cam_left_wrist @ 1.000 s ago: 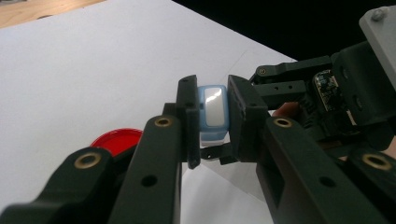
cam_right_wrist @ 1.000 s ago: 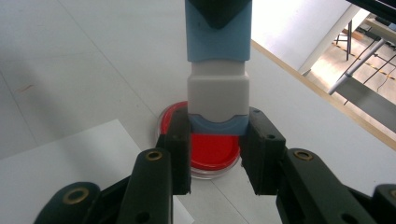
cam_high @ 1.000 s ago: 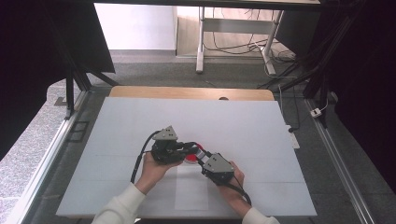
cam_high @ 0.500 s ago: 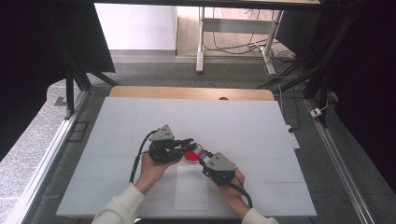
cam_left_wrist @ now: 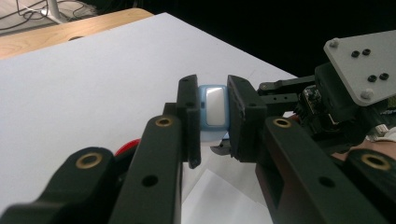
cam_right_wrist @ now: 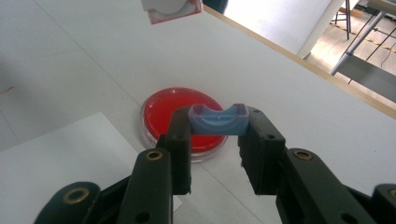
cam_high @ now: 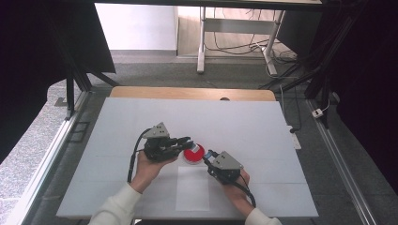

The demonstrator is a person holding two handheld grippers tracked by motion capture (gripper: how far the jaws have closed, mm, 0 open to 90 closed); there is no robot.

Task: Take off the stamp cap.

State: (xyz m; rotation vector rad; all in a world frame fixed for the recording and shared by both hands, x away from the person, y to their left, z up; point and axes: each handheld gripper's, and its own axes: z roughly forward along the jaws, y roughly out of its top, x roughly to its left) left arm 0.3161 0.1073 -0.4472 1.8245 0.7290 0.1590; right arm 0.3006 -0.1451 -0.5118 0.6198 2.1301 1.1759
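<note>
Near the white surface's six o'clock edge, the left hand-held gripper pinches a small blue-and-white plastic block, the right hand-held gripper pinches a blue curved plastic piece above the round red dish.

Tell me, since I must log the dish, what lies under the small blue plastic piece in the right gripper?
Under the blue plastic piece sits a round red-filled clear dish on the white table; its near edge hides behind the right gripper.
</note>
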